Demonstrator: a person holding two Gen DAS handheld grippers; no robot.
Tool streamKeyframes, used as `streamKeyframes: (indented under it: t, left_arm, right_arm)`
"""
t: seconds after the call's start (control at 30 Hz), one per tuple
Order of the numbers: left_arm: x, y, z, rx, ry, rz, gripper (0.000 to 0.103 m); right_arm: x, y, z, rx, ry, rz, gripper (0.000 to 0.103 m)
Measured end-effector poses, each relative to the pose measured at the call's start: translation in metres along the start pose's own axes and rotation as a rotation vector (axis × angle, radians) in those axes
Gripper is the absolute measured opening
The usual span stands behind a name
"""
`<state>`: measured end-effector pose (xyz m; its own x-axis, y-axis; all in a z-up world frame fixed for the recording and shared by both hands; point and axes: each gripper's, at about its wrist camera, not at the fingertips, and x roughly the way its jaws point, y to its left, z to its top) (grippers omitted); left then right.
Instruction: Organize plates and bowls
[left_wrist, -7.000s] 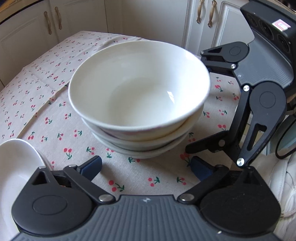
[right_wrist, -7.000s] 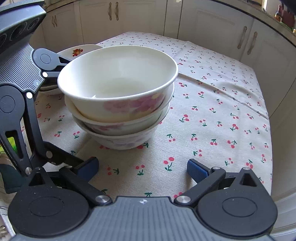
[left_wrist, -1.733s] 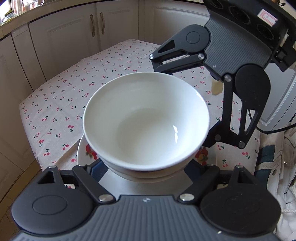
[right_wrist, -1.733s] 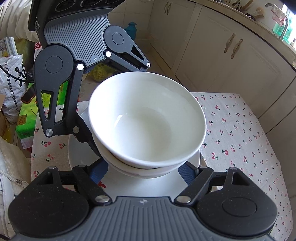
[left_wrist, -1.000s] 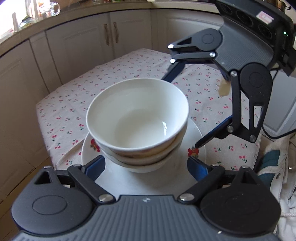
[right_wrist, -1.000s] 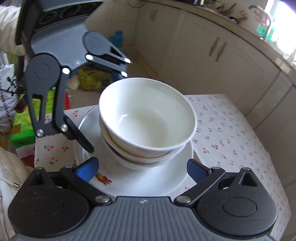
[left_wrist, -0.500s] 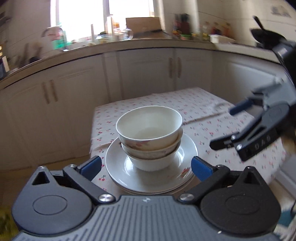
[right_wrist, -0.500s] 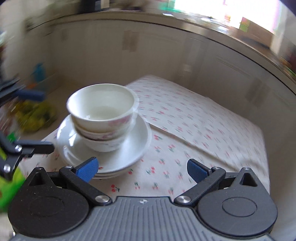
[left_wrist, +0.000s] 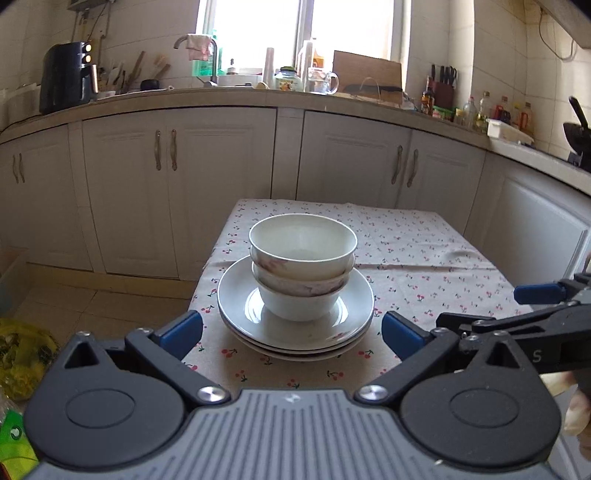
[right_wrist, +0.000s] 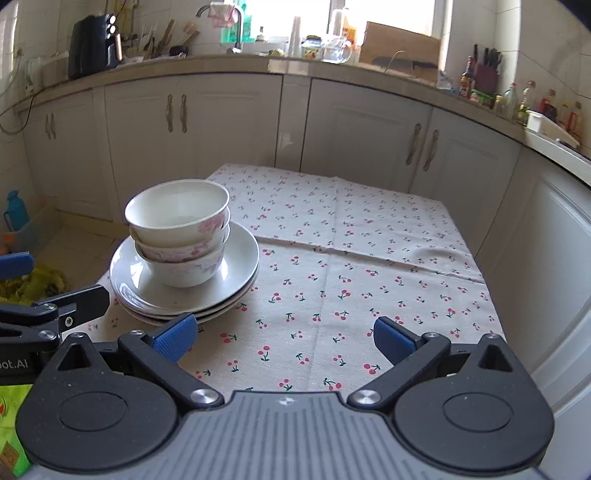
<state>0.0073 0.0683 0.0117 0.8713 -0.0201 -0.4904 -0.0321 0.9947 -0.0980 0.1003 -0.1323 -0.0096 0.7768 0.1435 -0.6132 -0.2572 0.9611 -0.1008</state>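
A: Dish status?

B: Three white ceramic bowls with pink floral print are nested and set on a stack of white ceramic plates. The stack is placed at the left near corner of the table covered by a cherry-print cloth. Plate count can't be confirmed; only the rim edges are seen, the rest is hidden under the bowls.

A: Tongs?

B: The left gripper is seen with blue pads spread wide, nothing between them. It is held short of the plates, not touching. The right gripper is likewise spread wide and empty, over bare cloth to the right of the stack.

A: Anything cut off?

B: In the left wrist view the right gripper is clipped by the frame edge; one blue pad and part of a hand are seen. In the right wrist view the left gripper's finger is cut off at the left edge. The table's near edge is masked by both gripper bodies. The bowl interiors are only partly visible.
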Motion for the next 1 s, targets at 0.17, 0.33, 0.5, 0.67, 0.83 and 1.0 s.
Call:
streamKeyframes:
  t: [0.17, 0.33, 0.5, 0.67, 0.83, 1.0]
  left_arm:
    - [-0.010, -0.002, 0.001, 0.011, -0.024, 0.018, 0.102]
    - [-0.015, -0.004, 0.002, 0.005, -0.033, 0.027, 0.102]
    - [-0.016, -0.006, 0.002, 0.004, -0.030, 0.033, 0.102]
    - [-0.016, -0.006, 0.003, 0.003, -0.032, 0.033, 0.102]
    - [-0.017, -0.007, 0.002, 0.004, -0.034, 0.031, 0.102]
    - [-0.018, -0.008, 0.001, 0.006, -0.036, 0.032, 0.102]
  right_arm:
    - [-0.013, 0.004, -0.003, 0.014, -0.053, -0.032, 0.103]
    - [-0.019, 0.004, -0.004, 0.030, -0.072, -0.044, 0.103]
    - [-0.022, 0.005, -0.006, 0.030, -0.081, -0.058, 0.103]
    - [-0.024, 0.004, -0.006, 0.030, -0.090, -0.066, 0.103]
    - [-0.027, 0.004, -0.007, 0.032, -0.102, -0.072, 0.103]
    - [-0.028, 0.003, -0.008, 0.032, -0.107, -0.078, 0.103]
